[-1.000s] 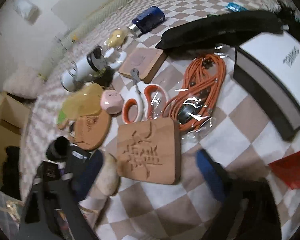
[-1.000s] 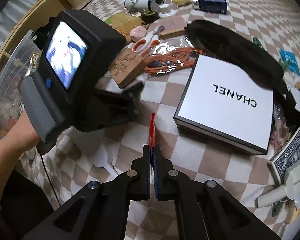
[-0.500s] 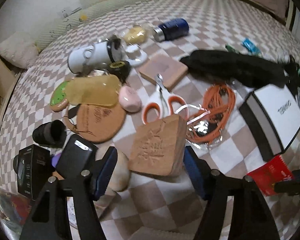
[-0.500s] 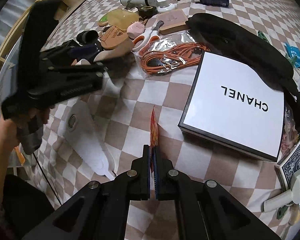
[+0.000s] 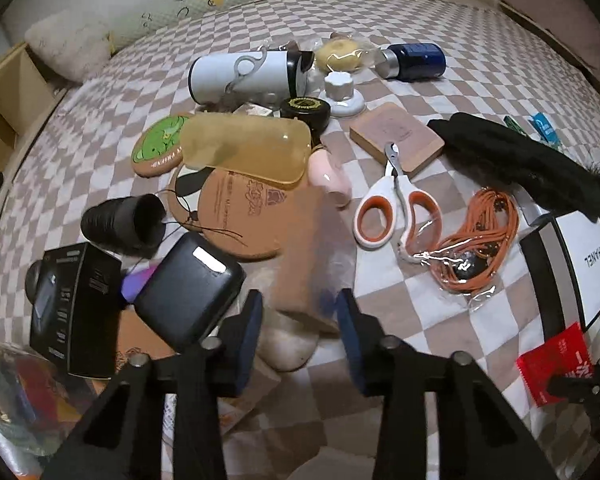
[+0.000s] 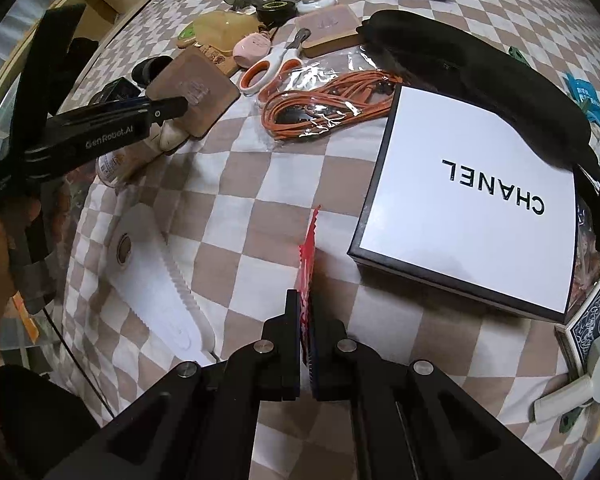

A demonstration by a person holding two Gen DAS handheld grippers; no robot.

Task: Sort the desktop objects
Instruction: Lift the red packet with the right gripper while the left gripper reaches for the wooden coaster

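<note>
Two claws work over a checkered bedspread [image 6: 236,216] strewn with objects. The left claw [image 5: 298,316] grips a square wooden block [image 5: 312,256] between its blue pads, lifted off the bed and tilted, blurred in its own view; seen from the right wrist, the block [image 6: 194,92] shows a carved face whose writing cannot be read. "GenRobot.AI" is printed on the left claw's arm [image 6: 108,136], held by a hand [image 6: 4,248] at the bed's left edge. The right claw [image 6: 306,344] is closed tight on a thin red packet [image 6: 308,256] standing on edge; its white print is illegible. A white box lettered "CHANEL" [image 6: 476,200] lies just right of the packet. Orange-handled scissors [image 5: 396,208] and a bagged orange cable [image 5: 476,240] lie beyond, toward the far edge.
</note>
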